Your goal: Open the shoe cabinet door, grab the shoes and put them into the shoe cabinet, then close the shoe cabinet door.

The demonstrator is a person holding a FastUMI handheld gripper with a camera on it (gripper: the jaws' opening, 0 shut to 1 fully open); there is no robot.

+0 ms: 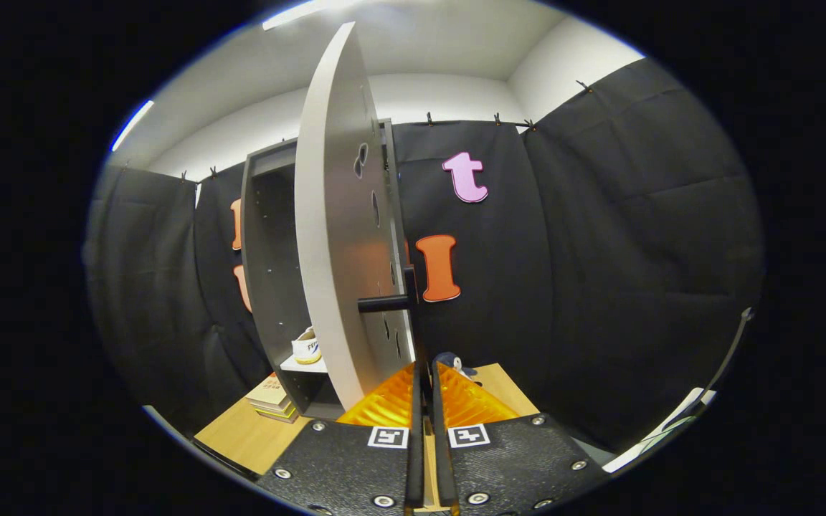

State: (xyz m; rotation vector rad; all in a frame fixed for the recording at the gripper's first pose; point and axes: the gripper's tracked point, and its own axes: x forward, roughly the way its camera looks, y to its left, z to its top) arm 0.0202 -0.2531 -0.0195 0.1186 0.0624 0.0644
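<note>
black cloth walled our booth. we kept the gripper (425,373) fingers nearly together, empty, near the stiff cabinet door (334,236), ajar; its dark handle (384,303) looked best to push.

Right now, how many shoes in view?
1. A shoe sits on the shelf inside the cabinet, left of the half-open door; the door may hide others. The tongs are nearly closed, empty, just below the door handle.
</note>
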